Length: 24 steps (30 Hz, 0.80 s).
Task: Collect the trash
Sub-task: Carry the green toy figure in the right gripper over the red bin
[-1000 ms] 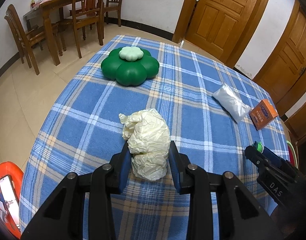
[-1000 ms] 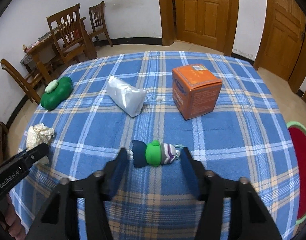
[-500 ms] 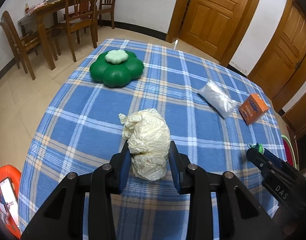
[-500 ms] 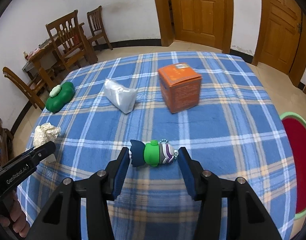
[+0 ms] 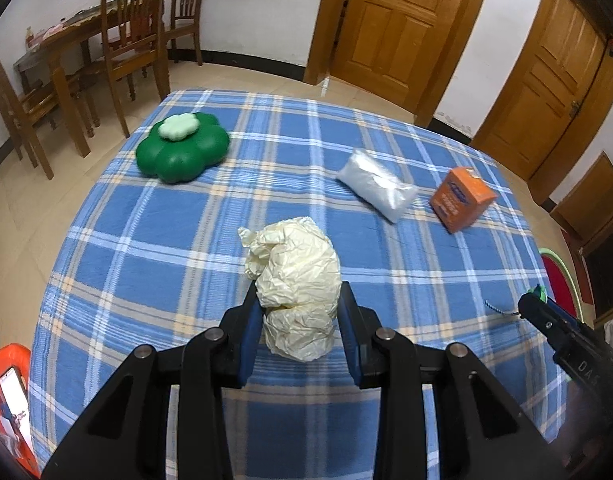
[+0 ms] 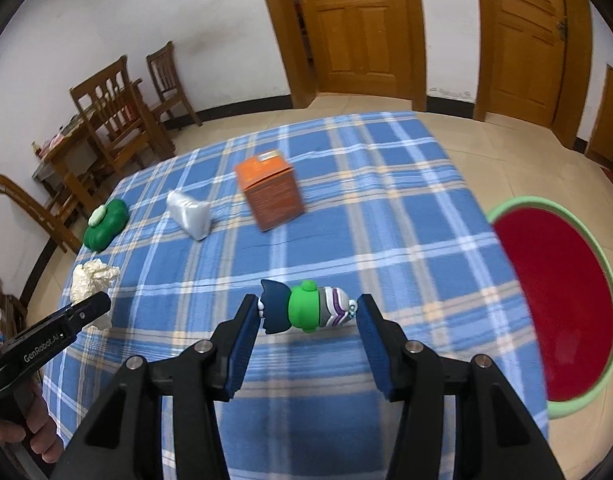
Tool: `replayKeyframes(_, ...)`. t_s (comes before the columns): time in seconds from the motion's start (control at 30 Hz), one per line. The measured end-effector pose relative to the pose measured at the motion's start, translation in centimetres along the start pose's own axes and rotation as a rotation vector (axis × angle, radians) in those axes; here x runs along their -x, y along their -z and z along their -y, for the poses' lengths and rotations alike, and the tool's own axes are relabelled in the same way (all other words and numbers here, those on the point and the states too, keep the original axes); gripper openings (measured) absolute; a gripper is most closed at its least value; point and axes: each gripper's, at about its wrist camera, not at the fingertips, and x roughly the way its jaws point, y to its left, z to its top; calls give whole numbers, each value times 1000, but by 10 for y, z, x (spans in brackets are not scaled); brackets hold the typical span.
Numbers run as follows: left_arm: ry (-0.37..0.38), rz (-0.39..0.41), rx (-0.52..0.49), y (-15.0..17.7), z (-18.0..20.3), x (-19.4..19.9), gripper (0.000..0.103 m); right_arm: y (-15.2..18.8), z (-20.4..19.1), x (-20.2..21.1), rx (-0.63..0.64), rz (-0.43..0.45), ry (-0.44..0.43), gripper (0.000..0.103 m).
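Note:
My left gripper (image 5: 300,312) is shut on a crumpled cream paper ball (image 5: 296,280) and holds it above the blue plaid table (image 5: 146,240); the ball also shows in the right wrist view (image 6: 90,280). My right gripper (image 6: 306,312) is shut on a small toy figure (image 6: 306,308) with a dark blue head, green middle and striped end, lifted above the cloth. A red bin with a green rim (image 6: 562,320) stands on the floor to the right of the table.
On the table are a green flower-shaped box (image 5: 182,152), a clear plastic bag (image 5: 378,184) and an orange carton (image 5: 462,200). Wooden chairs (image 5: 134,40) and doors (image 5: 402,20) stand beyond. An orange object (image 5: 10,400) is at the left edge.
Both grippers have risen and pulled back with their objects; the table looks farther away. The right wrist view has swung right, bringing the red bin into view.

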Motion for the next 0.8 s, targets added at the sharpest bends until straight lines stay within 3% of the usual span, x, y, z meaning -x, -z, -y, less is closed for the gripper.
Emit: replayKeyframes(0.8, 125, -33, -198, 0, 98, 7, 36, 10, 126, 47, -249, 83, 132, 53)
